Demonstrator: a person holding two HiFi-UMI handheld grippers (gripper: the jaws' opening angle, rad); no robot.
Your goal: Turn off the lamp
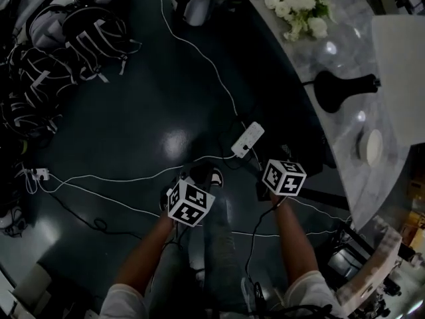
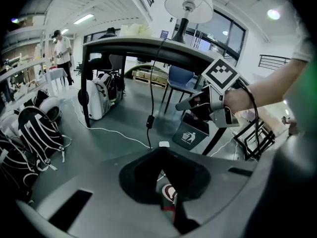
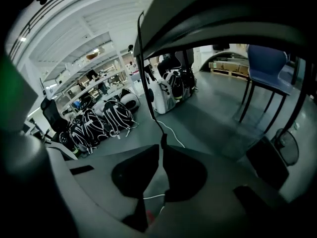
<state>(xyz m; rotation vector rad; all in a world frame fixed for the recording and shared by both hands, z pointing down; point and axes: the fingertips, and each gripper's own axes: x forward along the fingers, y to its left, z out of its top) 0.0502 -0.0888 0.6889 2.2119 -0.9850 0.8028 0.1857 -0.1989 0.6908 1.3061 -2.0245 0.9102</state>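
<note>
A: In the head view, how are the arms held?
B: Both bare forearms [image 1: 149, 251] reach forward from the bottom edge. The left gripper [image 1: 191, 201] is at lower centre and the right gripper [image 1: 283, 177] just right of it, over dark floor. The lamp with a round black base and white shade [image 1: 340, 89] stands on the pale marble table [image 1: 345, 38] at upper right.
A: And the left gripper view?
B: Its jaws are closed on nothing. The lamp sits at top centre. The small black switch [image 2: 148, 122] hangs on its cord, left of the right gripper and apart from it.
A: The right gripper view?
B: The jaw tips are drawn together and empty. The cord hangs beyond them.
</note>
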